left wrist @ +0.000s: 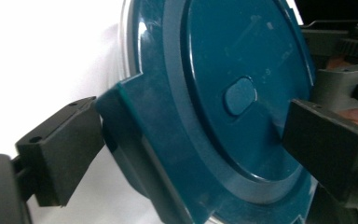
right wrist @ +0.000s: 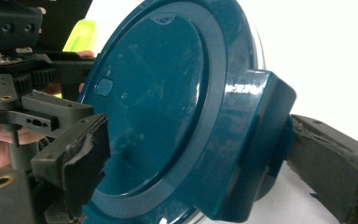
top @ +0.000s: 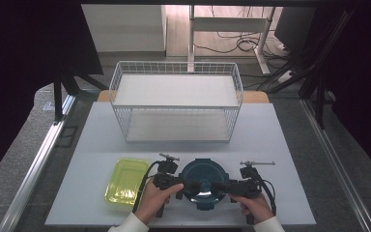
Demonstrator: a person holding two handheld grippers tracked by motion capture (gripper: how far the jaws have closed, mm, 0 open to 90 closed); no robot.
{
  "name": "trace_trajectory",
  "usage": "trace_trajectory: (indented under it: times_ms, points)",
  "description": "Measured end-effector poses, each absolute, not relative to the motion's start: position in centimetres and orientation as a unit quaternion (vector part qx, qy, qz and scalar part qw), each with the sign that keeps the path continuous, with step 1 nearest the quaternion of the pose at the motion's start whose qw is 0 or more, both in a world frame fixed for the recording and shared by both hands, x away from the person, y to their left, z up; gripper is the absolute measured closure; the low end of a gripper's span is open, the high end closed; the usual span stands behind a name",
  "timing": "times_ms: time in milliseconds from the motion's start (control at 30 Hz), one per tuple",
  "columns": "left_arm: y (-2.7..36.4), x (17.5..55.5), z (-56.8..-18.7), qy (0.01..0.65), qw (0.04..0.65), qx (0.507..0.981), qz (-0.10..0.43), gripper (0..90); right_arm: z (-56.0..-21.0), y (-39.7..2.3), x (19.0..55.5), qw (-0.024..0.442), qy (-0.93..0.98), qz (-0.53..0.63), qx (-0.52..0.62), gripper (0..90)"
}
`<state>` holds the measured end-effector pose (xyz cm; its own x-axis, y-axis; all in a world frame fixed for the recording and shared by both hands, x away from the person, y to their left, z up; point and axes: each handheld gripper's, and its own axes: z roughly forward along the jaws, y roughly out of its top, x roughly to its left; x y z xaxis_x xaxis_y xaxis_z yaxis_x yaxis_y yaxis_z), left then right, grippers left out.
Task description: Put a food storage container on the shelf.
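The round dark-teal plastic lid (top: 204, 180) sits on the white counter (top: 290, 159) between both tools. The left hand-held gripper (left wrist: 191, 140) straddles its latch tab, jaws wide and not pressing. The right hand-held gripper (right wrist: 200, 154) likewise brackets the opposite tab, jaws spread.

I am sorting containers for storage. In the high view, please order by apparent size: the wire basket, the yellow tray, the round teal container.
1. wire basket, clearly largest, although farthest from the camera.
2. round teal container and yellow tray: they look about alike, so I do not rank them.
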<state>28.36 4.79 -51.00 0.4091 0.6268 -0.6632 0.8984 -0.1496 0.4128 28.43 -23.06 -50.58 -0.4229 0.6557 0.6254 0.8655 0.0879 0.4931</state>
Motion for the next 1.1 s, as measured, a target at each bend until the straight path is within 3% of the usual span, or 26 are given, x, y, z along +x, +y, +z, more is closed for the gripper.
trace_trajectory:
  times_ms: [300, 833, 1100]
  points:
    - [5.4, 28.2, -50.9, 0.522, 0.402, 0.73, -0.184, 17.3, -50.6, -23.9, 28.6, 0.155, -0.697, -0.428, -0.554, 26.8]
    - [6.0, 27.4, -49.9, 0.548, 0.419, 0.704, -0.168, 27.9, -49.3, -24.1, 27.8, 0.137, -0.682, -0.44, -0.568, 37.0]
    - [6.1, 27.4, -49.4, 0.548, 0.421, 0.705, -0.16, 29.7, -48.8, -24.0, 27.7, 0.125, -0.684, -0.443, -0.565, 37.7]
